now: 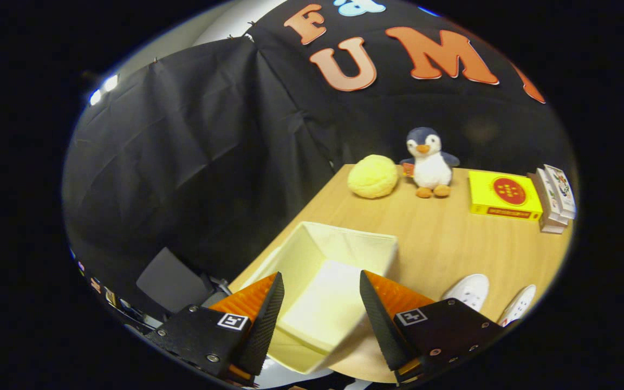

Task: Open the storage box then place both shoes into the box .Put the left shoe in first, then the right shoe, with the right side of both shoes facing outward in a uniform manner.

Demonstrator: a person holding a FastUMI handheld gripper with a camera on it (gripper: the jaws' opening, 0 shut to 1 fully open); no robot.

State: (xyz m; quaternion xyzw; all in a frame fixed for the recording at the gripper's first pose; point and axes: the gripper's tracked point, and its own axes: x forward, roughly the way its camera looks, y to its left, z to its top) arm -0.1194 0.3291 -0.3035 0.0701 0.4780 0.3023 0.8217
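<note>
Hand-held gripper (320, 281) agape, one box (312, 254), two shoes (469, 290)

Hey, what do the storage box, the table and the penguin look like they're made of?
Storage box: looks like cream fabric, matte, with soft, slightly bowed walls; it sits open between the jaws of the open gripper. Table: wood or wood-look laminate, with pale grain and a smooth finish. Penguin: plush, with a fuzzy surface.

A yellow plush ball (372, 176), penguin toy (429, 162) (upright), yellow box (503, 195) and stacked cartons (554, 198) line the table (442, 244).
</note>
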